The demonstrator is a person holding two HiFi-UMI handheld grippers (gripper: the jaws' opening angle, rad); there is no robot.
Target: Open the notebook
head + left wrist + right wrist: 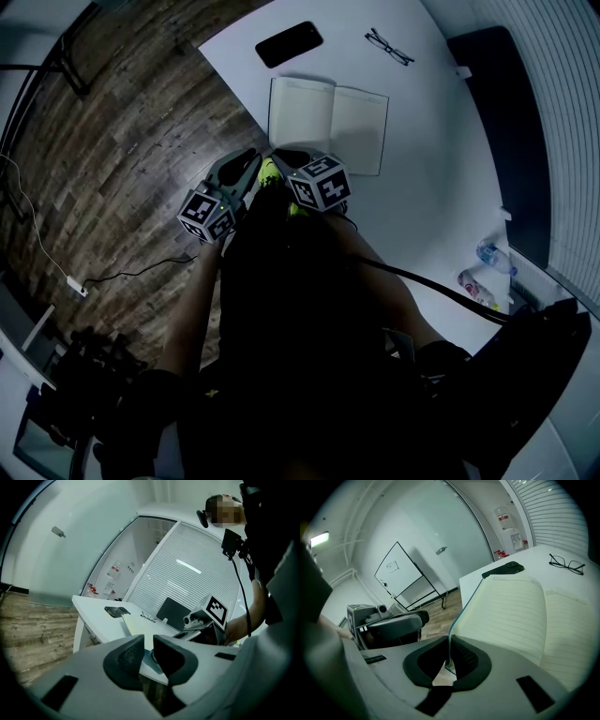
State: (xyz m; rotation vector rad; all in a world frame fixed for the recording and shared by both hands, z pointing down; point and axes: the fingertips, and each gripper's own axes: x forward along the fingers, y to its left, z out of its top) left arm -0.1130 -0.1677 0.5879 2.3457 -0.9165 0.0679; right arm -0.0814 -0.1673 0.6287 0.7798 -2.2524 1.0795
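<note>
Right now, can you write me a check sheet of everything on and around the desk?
Surface: white table, mostly bare.
Job's things: notebook open, lined pages showing.
Clutter: phone and glasses beyond the notebook; bottles at the right side.
Grippers: right gripper shut on the notebook's cover edge; left gripper jaws slightly apart, empty.
Cables: black cable beside the person; white cable on the floor.
Surroundings: wooden floor, window blinds.

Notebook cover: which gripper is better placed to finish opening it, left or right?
Right. The right gripper is shut on the edge of the cover, with the notebook lying open beside it. The left gripper holds nothing and sits off the table edge.
</note>
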